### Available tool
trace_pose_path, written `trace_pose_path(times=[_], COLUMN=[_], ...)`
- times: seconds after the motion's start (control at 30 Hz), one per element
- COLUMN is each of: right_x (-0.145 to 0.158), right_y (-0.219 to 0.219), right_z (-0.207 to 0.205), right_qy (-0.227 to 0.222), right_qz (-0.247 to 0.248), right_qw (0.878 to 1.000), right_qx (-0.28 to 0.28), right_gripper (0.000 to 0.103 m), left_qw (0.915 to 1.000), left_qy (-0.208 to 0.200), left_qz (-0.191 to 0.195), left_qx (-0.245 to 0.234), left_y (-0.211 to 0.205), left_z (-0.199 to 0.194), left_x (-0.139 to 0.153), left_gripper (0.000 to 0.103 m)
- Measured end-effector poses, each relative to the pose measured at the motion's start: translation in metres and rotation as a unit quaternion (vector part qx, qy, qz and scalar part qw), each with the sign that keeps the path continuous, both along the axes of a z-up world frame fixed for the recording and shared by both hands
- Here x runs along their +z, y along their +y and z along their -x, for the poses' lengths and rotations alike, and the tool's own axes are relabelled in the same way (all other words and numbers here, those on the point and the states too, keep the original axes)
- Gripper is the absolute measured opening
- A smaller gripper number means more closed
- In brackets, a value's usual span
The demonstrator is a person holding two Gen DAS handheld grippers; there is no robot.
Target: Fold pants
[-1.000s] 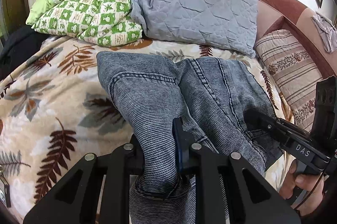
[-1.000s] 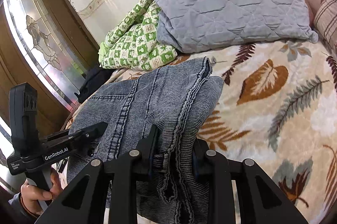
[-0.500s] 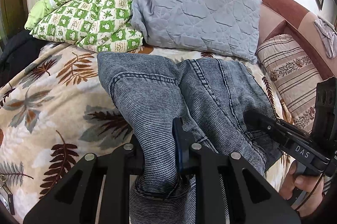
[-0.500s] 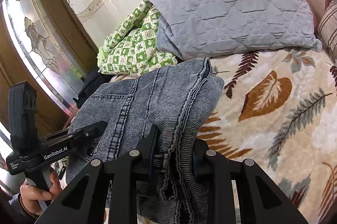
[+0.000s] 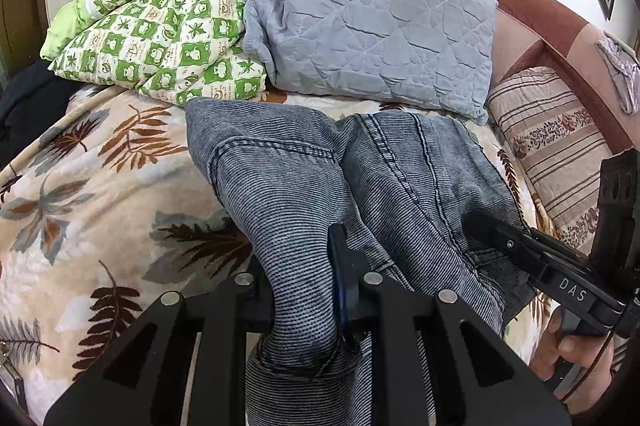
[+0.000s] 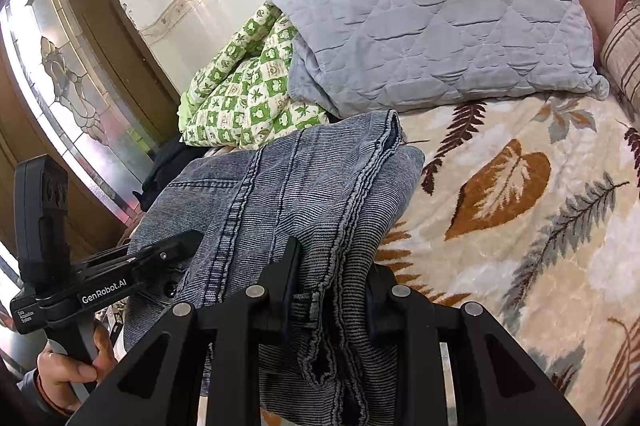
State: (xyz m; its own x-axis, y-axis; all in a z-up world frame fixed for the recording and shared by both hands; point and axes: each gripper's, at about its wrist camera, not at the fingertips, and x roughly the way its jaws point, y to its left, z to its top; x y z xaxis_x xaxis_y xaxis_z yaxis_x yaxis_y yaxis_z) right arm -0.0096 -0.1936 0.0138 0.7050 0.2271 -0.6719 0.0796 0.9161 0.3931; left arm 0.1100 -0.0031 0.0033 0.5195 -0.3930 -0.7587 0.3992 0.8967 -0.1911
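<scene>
On the bed, nearest my cameras: left gripper [image 5: 304,290], jaws clamped on a bunched hem of the jeans [image 5: 400,177]; right gripper [image 6: 332,290], jaws clamped on stacked seam edges of the same jeans

Jeans: grey-blue denim, fine ribbed weave, double-stitched seams, frayed at the held end; already doubled over, far fold lying on the blanket [image 6: 520,226], near ends lifted in my grip

Risk, my judgement: both holds are thick wads of several layers; an inner layer could slip free as I carry the fold over, skewing the edges. The plush blanket may drag the lower layer and wrinkle it

Blanket: cream pile, brown and grey leaf print

Beyond: grey quilt [image 5: 372,21], diamond-stitched and puffy, just past the jeans; green check quilt [image 5: 168,29], rumpled; striped pillow [image 5: 556,149] at my right
</scene>
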Motion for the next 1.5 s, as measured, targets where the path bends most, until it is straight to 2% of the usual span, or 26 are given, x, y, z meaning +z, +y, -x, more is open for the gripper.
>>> trace_pose_path(times=[0.8, 1.5], right_x=[-0.025, -0.073], right_y=[-0.006, -0.022], right_z=[-0.044, -0.085], right_qy=[0.02, 0.044], right_qz=[0.007, -0.001], right_qw=[1.0, 0.999], right_qx=[-0.002, -0.004], right_gripper=[0.026, 0.026], left_qw=[0.9997, 0.9992], left_qy=[0.022, 0.037], left_qz=[0.007, -0.01], left_qx=[0.007, 0.011], left_y=[-0.003, -0.018], left_z=[-0.043, -0.084], left_x=[-0.03, -0.069], left_gripper=[0.017, 0.017])
